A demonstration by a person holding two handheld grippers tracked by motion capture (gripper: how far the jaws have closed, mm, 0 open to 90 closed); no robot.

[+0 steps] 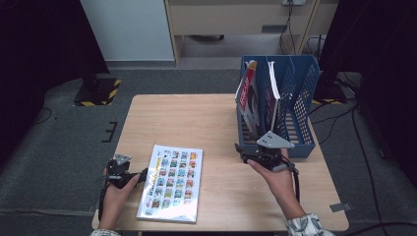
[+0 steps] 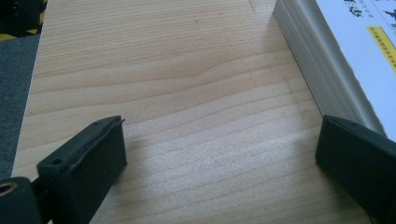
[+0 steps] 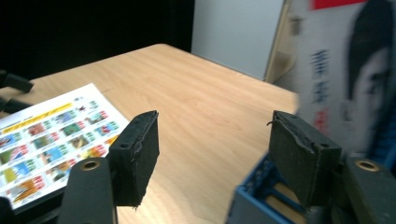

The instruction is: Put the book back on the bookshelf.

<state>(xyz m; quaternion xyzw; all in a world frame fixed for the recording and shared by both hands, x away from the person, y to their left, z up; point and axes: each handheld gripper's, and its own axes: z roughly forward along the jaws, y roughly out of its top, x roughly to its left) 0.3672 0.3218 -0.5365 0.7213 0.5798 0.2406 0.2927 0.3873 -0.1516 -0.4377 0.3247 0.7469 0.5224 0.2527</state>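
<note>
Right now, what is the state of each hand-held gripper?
Left hand-held gripper: open, holding nothing, beside the book.
Right hand-held gripper: open, holding nothing.

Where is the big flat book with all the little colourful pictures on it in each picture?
High view: the flat white book with rows of small colourful pictures lies low on the table, left of centre, beside the left gripper.
Left gripper view: its thick page edge fills the upper right.
Right gripper view: its cover lies at the left.
Shared landmark: the light wooden table.

Even overhead light – dark bg, right gripper view blurry.
</note>
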